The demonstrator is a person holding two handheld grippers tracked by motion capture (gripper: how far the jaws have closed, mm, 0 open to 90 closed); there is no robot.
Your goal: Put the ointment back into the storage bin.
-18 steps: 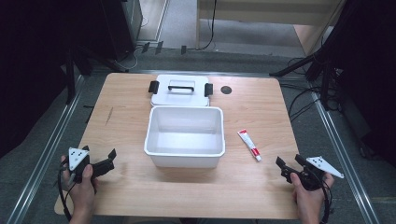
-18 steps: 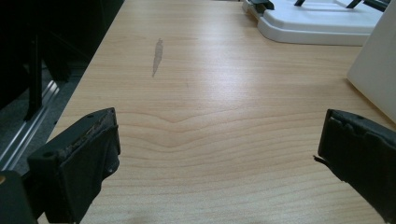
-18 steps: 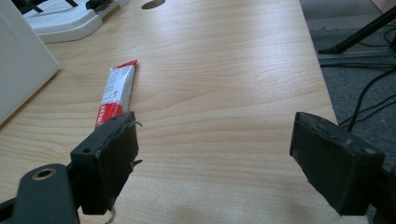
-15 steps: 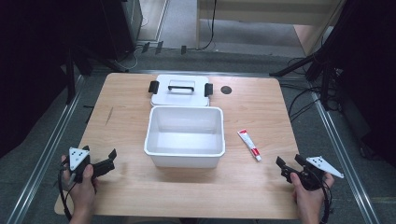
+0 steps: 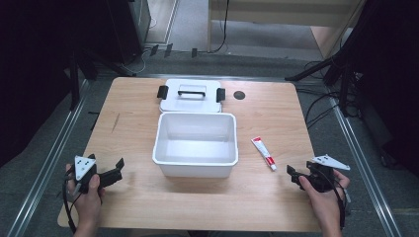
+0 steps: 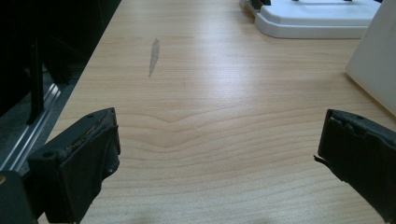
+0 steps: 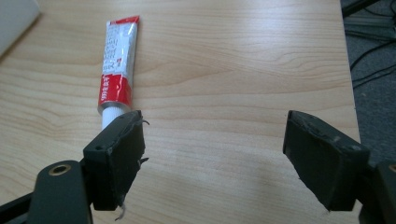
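I had both grippers parked low near the bottom of the high view, one toward each corner, because nothing was yet in hand and that left the middle of the table [image 5: 133, 197] free. The left gripper [image 5: 117, 169] sat at lower left with its jaws spread wide apart; in its own view they framed bare wood, with only a corner of the white bin [image 6: 373, 60] at the right edge and the lid [image 6: 317, 18] at the top. It was well apart from anything it could grasp, so I judged it was simply waiting.

The right gripper [image 5: 292, 175] sat at lower right, jaws likewise apart and clamped on nothing. I had it pointed toward the toothpaste tube [image 5: 263, 153], which lay flat on the table just right of the bin [image 5: 195, 168], centre-right of the frame. In the right gripper view the tube [image 7: 116, 70] ran from upper left down to the left jaw, its white cap end just beside that jaw's tip, not between the jaws. That offset suggested I needed to shift the gripper sideways before closing.

The bin stood open in the centre, its lid [image 5: 191, 96] laid flat behind it, presumably to receive the tube.
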